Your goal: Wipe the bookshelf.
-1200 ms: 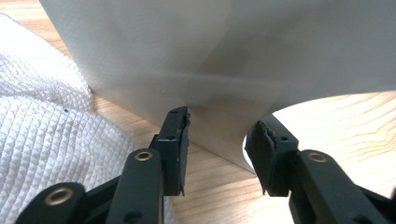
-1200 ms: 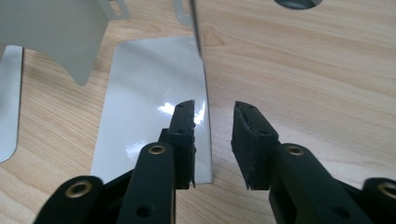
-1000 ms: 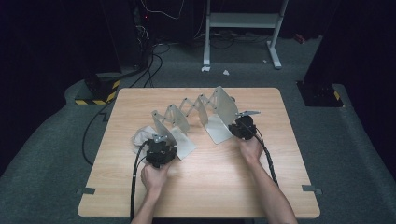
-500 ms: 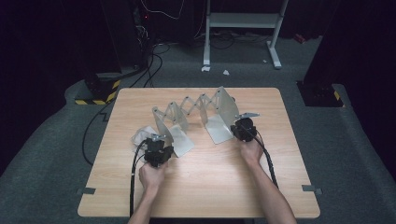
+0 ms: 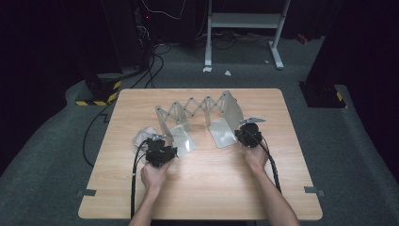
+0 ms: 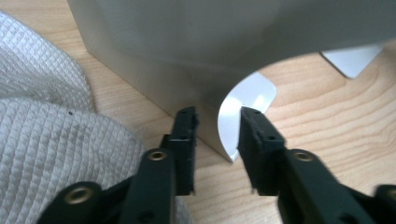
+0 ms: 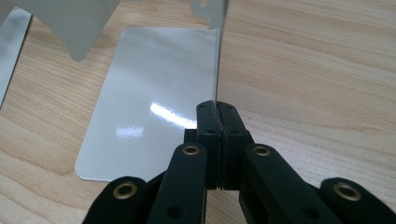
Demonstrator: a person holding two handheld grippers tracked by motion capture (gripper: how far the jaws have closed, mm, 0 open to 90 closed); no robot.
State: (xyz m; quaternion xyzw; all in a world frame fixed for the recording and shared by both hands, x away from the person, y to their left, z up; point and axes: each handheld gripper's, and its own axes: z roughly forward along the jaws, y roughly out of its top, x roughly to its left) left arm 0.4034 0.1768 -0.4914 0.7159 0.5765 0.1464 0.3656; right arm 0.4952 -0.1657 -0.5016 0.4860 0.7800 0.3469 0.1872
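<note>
Still: glossy metal bookend, quilted cloth.

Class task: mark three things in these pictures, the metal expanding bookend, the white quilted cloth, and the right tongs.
metal expanding bookend [image 5: 195, 104], high view, on its scissor lattice.
white quilted cloth [image 6: 56, 140], left gripper view, on its quilted top.
right tongs [image 7: 217, 109], right gripper view, at the tips shut on the bookend's upright plate.

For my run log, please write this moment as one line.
right gripper: shut on right end plate | left gripper: jaws just opening, astride left end plate, not pressing | white cloth: beside left jaws
</note>
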